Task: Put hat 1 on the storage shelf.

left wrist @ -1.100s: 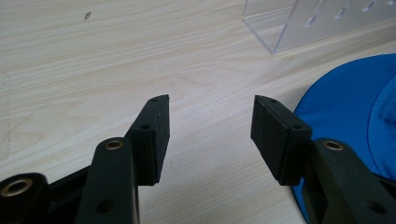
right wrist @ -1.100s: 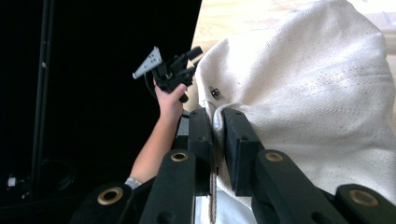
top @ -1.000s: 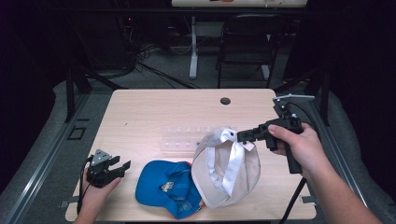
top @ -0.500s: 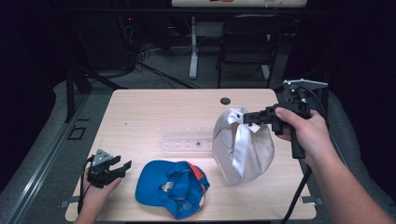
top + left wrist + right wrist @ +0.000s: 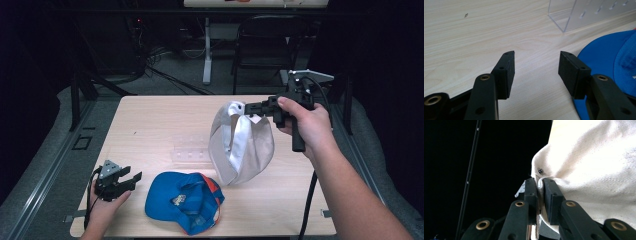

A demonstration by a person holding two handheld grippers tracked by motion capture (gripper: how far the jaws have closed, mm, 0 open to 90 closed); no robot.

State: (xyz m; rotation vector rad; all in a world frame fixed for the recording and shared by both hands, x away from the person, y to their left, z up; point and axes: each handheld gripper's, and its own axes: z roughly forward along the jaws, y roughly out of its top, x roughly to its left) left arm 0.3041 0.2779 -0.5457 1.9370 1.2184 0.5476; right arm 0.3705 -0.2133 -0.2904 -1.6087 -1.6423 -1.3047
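R gripper (image 5: 250,108) lifting cream cap (image 5: 240,145) off table (image 5: 150,125)

Jaws clenched on cap's rim edge; cap hangs above table, just right of clear rack (image 5: 191,152), blue cap (image 5: 182,200) lying near rack's front side. Probably light, soft cloth w/ stiffer brim, sags and swings, so pinching a seam or the brim looks safest. L gripper (image 5: 131,179) rests left of rack, jaws apart, nothing between.
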